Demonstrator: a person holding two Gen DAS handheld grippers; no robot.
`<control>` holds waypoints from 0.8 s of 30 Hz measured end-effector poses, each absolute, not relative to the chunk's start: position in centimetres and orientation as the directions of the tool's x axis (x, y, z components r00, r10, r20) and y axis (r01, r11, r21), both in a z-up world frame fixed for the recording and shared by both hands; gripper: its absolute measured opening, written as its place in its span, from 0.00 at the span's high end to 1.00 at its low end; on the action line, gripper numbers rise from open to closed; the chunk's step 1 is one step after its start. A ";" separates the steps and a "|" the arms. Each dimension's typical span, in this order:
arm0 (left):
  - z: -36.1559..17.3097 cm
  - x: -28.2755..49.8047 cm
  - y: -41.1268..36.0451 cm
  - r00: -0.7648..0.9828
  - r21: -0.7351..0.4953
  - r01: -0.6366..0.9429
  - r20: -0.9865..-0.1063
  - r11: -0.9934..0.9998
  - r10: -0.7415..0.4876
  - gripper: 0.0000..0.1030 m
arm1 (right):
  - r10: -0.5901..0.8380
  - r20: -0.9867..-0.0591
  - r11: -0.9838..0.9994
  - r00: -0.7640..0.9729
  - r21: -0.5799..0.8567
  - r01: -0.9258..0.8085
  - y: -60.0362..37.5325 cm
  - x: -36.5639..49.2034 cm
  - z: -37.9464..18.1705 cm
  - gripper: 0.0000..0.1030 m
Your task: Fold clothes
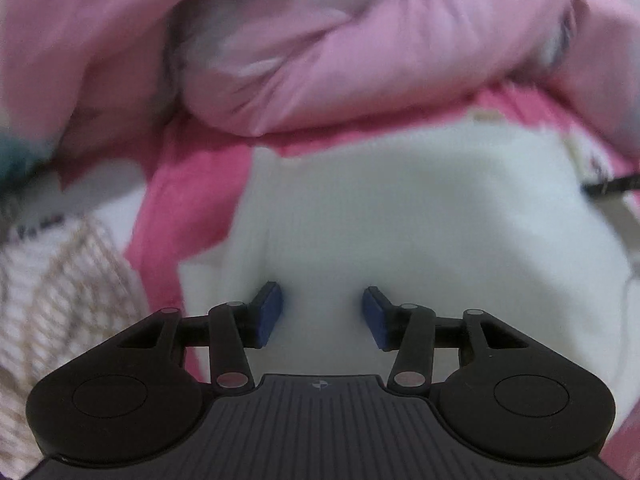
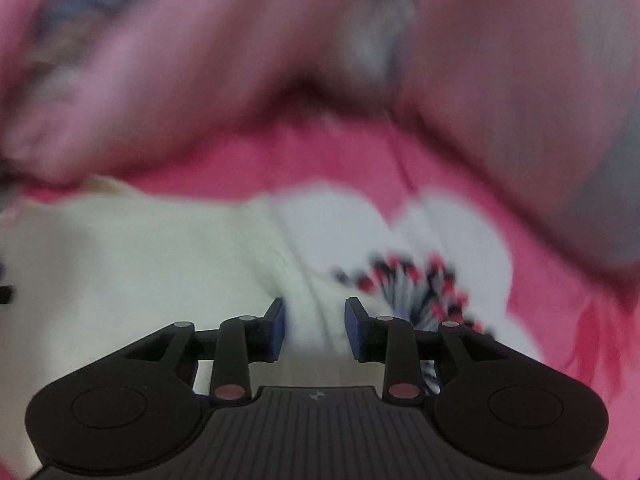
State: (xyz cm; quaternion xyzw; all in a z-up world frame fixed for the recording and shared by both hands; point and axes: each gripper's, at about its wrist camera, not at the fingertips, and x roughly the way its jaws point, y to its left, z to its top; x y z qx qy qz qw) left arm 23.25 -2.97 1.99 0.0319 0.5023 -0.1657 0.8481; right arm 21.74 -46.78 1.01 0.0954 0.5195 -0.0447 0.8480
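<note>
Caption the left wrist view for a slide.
Left tongs open and empty over a cream-white garment on a pink printed sheet, pale pink bedding bunched beyond.

This looks like a home, most likely a bedroom, with the work done on a bed. A bright pink printed sheet (image 2: 320, 160) with big white shapes covers the whole surface. A puffy pale pink quilt (image 1: 360, 72) is bunched along the far edge. A cream garment (image 1: 420, 220) lies spread on the sheet, and a beige checked cloth (image 1: 60, 288) sits at the left edge.
</note>
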 end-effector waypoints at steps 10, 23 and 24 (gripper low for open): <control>3.4 23.2 -2.6 0.502 -0.108 0.289 -0.829 0.951 -0.247 0.55 | 0.062 -0.765 0.986 0.641 0.146 0.079 -45.2 21.3 6.4 0.68; 3.6 23.1 -3.3 0.496 -0.106 0.268 -0.837 0.958 -0.231 0.53 | 0.145 -0.819 0.913 0.555 0.327 0.245 -47.7 22.5 2.7 1.00; 4.0 22.8 -3.5 0.493 -0.110 0.274 -0.837 0.956 -0.237 0.53 | 0.167 -0.822 0.916 0.545 0.334 0.223 -47.1 22.3 3.2 0.99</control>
